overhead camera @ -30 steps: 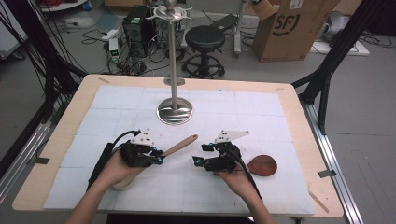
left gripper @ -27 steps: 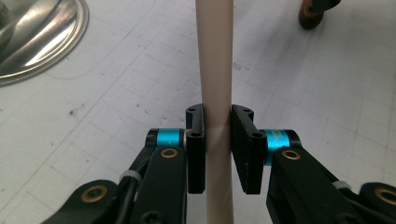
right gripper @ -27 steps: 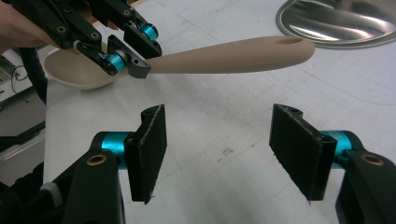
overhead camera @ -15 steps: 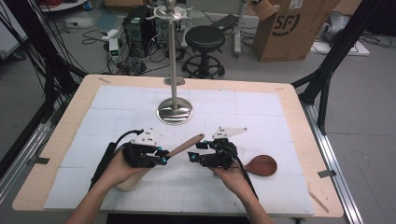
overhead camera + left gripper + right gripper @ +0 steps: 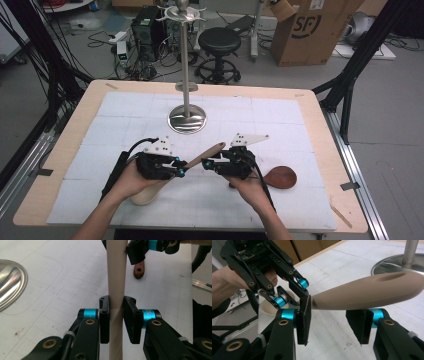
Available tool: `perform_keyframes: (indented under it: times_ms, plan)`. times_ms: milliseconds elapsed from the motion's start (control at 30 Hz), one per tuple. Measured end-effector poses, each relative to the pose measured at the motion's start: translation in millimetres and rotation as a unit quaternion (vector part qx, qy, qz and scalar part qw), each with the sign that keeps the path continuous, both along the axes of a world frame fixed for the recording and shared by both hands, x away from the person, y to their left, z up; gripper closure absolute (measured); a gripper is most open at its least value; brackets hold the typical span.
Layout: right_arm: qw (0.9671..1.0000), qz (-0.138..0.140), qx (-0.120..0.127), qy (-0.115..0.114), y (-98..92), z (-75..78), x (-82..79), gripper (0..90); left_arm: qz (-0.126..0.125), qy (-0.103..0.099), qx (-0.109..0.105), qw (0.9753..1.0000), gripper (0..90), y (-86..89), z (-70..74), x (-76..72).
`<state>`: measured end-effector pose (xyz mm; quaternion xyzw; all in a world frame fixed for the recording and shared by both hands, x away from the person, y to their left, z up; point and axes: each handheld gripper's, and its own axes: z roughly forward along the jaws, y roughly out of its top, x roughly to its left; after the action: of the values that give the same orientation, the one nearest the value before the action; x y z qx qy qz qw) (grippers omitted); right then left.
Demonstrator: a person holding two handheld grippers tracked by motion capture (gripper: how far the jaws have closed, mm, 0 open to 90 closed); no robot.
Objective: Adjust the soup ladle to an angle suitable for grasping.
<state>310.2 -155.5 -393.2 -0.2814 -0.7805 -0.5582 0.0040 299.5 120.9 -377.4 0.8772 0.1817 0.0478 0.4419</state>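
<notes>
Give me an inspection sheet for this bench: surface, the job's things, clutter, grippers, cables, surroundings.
Surface: wooden table covered with a white gridded mat, faintly marked.
Job's things: pale wooden spoon, handle raised off the mat and pointing toward the right gripper; dark wooden spoon lying flat to the right; metal hanging stand upright at mid table.
Clutter: nothing seen on the mat.
Grippers: left gripper shut on the pale spoon's handle; right gripper open, with the handle's tip above the gap between its jaws, not clamped.
Cables: a black cable trails from the left gripper along the forearm.
Surroundings: stool, cardboard box, floor cables and electronics behind the table.
</notes>
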Motion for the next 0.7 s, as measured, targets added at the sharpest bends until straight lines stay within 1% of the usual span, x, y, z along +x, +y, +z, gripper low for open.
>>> perform_keyframes:
  times_ms: [100,167,233,267,333,400,433,500,567,600,700]
  plan:
    - [1.0000,0.001,0.001,0.003,0.0,0.3,-0.3,54.4,-0.003,0.014,0.007,0.9999,66.3,2.1,-2.7,1.2]
    - [1.0000,0.002,-0.001,0.000,0.0,0.7,-0.7,54.7,-0.004,0.017,0.003,0.9998,66.3,4.3,-4.5,0.8]
    - [1.0000,0.003,-0.001,0.000,-0.1,1.7,-0.6,55.5,-0.009,0.028,-0.004,0.9996,65.0,7.8,-6.3,1.3]
    - [1.0000,0.003,0.000,-0.001,0.2,2.3,-0.4,55.7,-0.009,0.032,-0.004,0.9994,64.6,9.6,-7.5,1.6]
    - [1.0000,0.004,0.002,-0.001,1.0,3.7,0.0,56.1,-0.010,0.044,-0.006,0.9990,65.1,13.0,-10.6,3.6]
    - [1.0000,0.006,0.002,-0.001,2.2,5.6,0.3,56.1,-0.011,0.049,-0.011,0.9987,70.8,15.8,-12.7,4.6]
    - [1.0000,0.006,0.003,0.000,3.0,6.9,0.0,56.2,-0.014,0.053,-0.017,0.9983,73.1,16.4,-13.1,4.7]
    - [1.0000,0.007,0.003,-0.001,4.2,8.7,0.4,55.7,-0.014,0.050,-0.019,0.9985,76.6,15.8,-12.2,3.8]
    - [1.0000,0.006,0.003,0.000,5.6,9.7,0.9,54.7,-0.011,0.046,-0.014,0.9988,77.2,15.3,-10.9,3.0]
    - [1.0000,0.006,0.002,0.003,6.1,10.0,1.1,54.5,-0.010,0.045,-0.015,0.9988,77.3,14.9,-10.5,2.7]
    - [0.9999,0.008,0.008,0.000,7.4,10.9,2.0,54.9,-0.005,0.039,-0.018,0.9991,77.6,13.8,-8.4,2.3]
